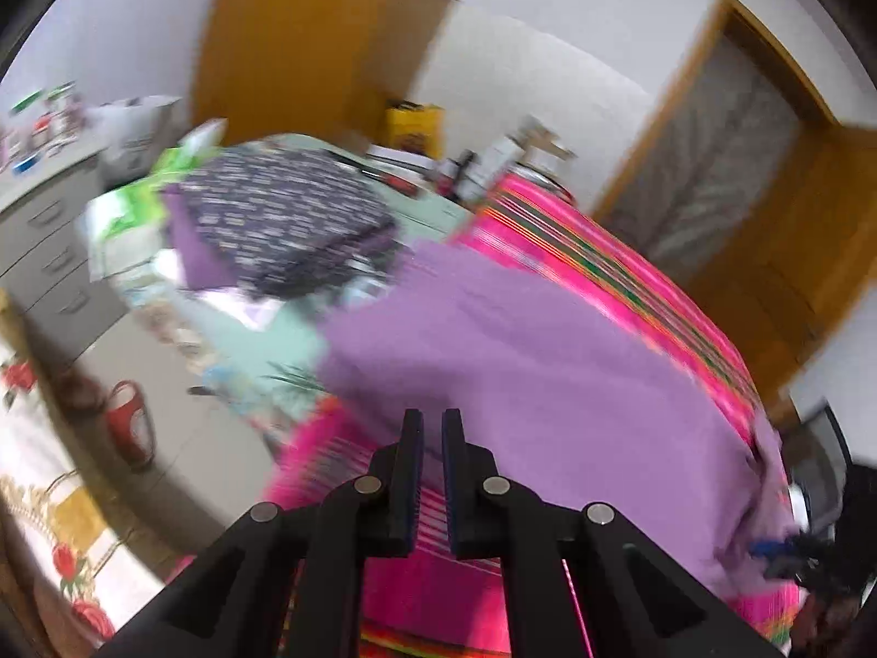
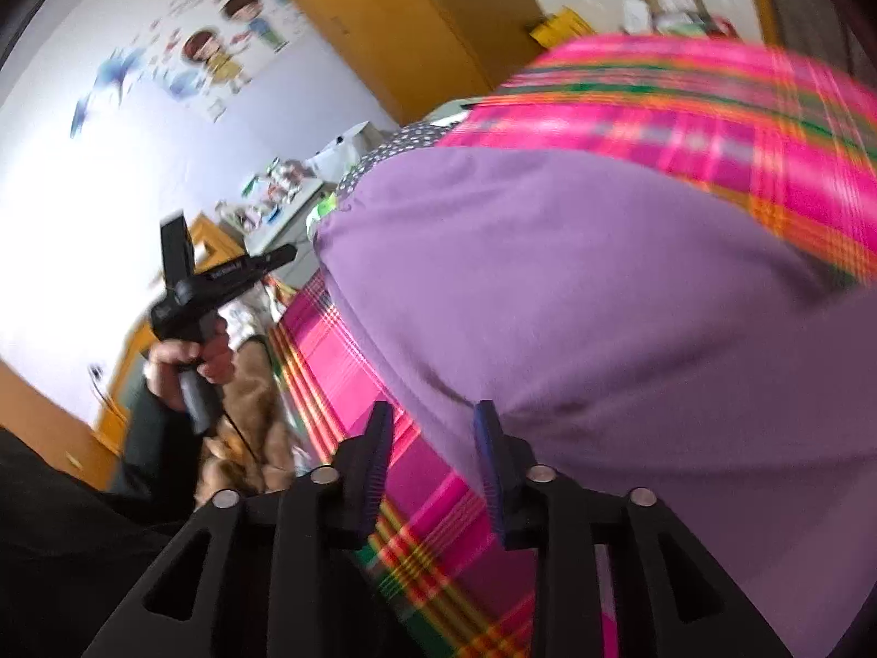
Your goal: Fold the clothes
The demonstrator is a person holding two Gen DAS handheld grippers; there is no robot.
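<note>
Plain purple cloth garment [image 1: 548,362] lies spread on pink plaid-covered surface [image 1: 619,257], fold apparently laid. Left gripper [image 1: 432,425] near-closed, empty. Right gripper [image 2: 433,417] half-open, empty, beside garment edge. Further folds likely remain.

The left gripper [image 1: 433,419], jaws nearly closed with nothing between them, hovers over a purple garment [image 1: 548,362] spread on a pink striped blanket [image 1: 630,268]; a dark patterned folded garment [image 1: 285,219] lies beyond.

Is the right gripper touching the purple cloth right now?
Apart. In the right wrist view the right gripper stands open with only the pink plaid blanket between its fingers; the purple cloth edge lies just beyond.
</note>
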